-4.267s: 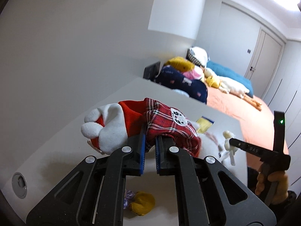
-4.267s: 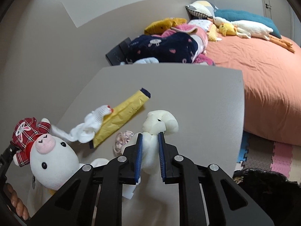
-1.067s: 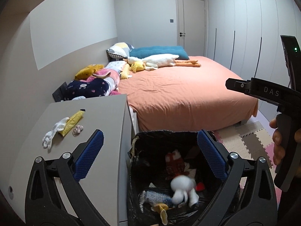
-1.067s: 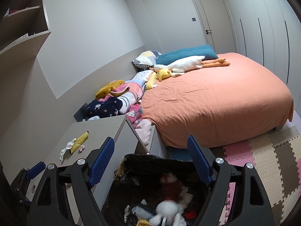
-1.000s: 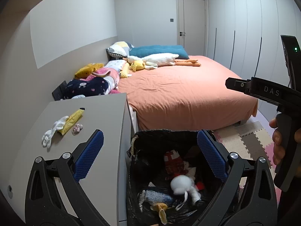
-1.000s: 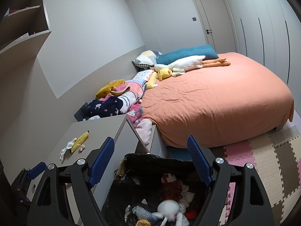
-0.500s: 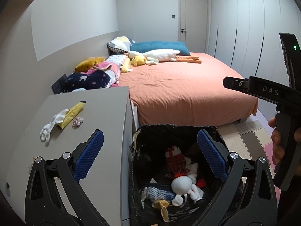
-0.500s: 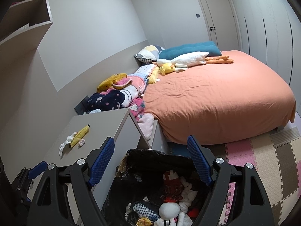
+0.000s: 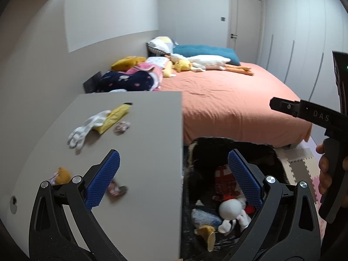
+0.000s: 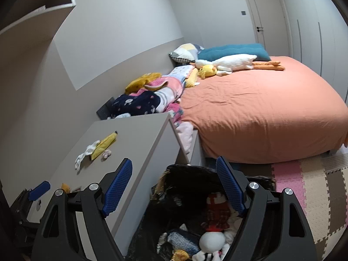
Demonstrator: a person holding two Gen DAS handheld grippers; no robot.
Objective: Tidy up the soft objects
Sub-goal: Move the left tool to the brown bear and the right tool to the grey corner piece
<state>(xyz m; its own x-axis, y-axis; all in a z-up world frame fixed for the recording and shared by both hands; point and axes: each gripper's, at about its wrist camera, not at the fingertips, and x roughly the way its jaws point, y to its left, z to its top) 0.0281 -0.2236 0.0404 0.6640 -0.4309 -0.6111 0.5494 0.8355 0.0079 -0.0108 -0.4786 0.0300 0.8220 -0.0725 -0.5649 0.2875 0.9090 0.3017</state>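
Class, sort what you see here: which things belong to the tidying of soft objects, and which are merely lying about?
Job:
black bin
white glove
yellow sock
plush toys in the bin
both open grippers

Lying about:
orange bed
goose plush
teal pillow

Orange bedspread [image 10: 261, 113], teal pillow [image 10: 235, 50], yellow sock [image 9: 115, 117], white glove [image 9: 84, 130], red plaid plush [image 9: 224, 182], black bin [image 10: 187, 178].

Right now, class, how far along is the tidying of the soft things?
Done: several plush toys lie in the black bin. In hand: nothing; the left gripper and right gripper are open and empty. Left: the white glove, yellow sock and small pieces on the desk.
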